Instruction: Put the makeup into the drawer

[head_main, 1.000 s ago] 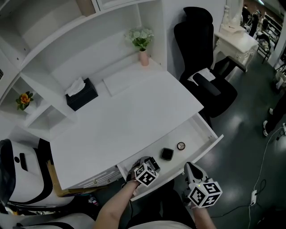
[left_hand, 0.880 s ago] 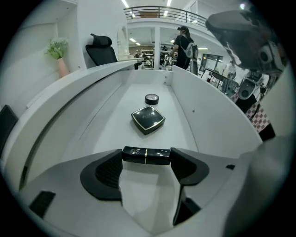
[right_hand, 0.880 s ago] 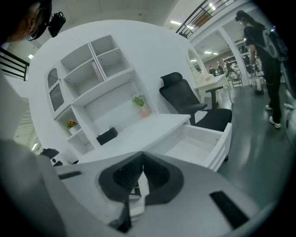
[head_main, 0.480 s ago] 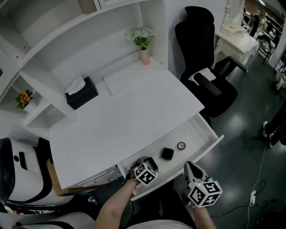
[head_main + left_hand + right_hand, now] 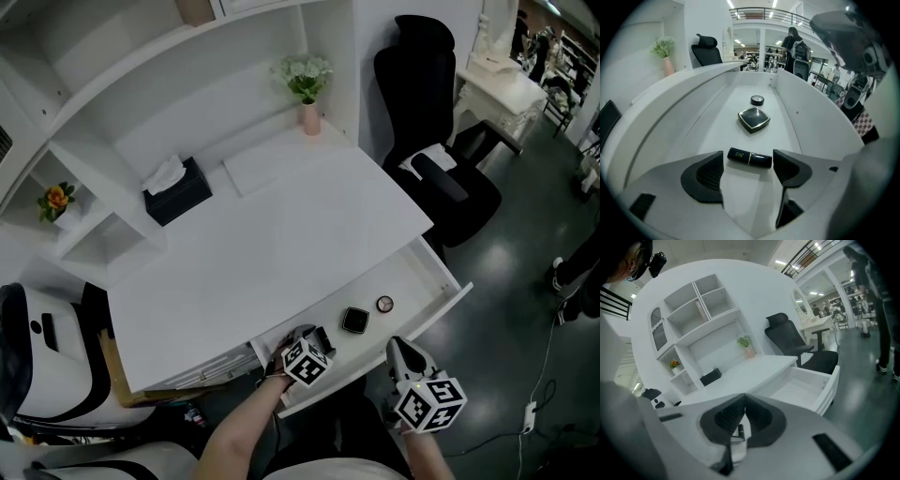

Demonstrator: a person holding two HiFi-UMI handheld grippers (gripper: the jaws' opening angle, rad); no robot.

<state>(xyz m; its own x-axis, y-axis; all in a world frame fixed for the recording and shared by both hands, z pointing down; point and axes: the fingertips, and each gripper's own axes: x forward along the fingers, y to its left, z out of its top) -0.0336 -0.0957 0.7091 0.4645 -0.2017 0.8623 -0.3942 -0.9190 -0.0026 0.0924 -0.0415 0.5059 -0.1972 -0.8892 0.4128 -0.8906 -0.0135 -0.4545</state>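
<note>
Nothing moved since earlier frames.
Left hand-held gripper (image 5: 319,339) tilts down, spread astride black lipstick tube (image 5: 750,158), apparently clear of it; right hand-held gripper (image 5: 744,416) pressed together.

Head view overhead; low gripper views apparently share the drawer (image 5: 417,281).

Left claw (image 5: 748,155) and right claw (image 5: 744,399) have grey bodies, black ribbed pads (image 5: 710,176)

Drawer (image 5: 808,115) has room on both sides of the lipstick (image 5: 750,158), compact (image 5: 753,118) and pot (image 5: 757,100) lined down its middle. Desk (image 5: 281,253) is open up front, with the tissue box (image 5: 178,195) and vase (image 5: 309,117) at the back. Chair (image 5: 441,178) crowds the right.
</note>
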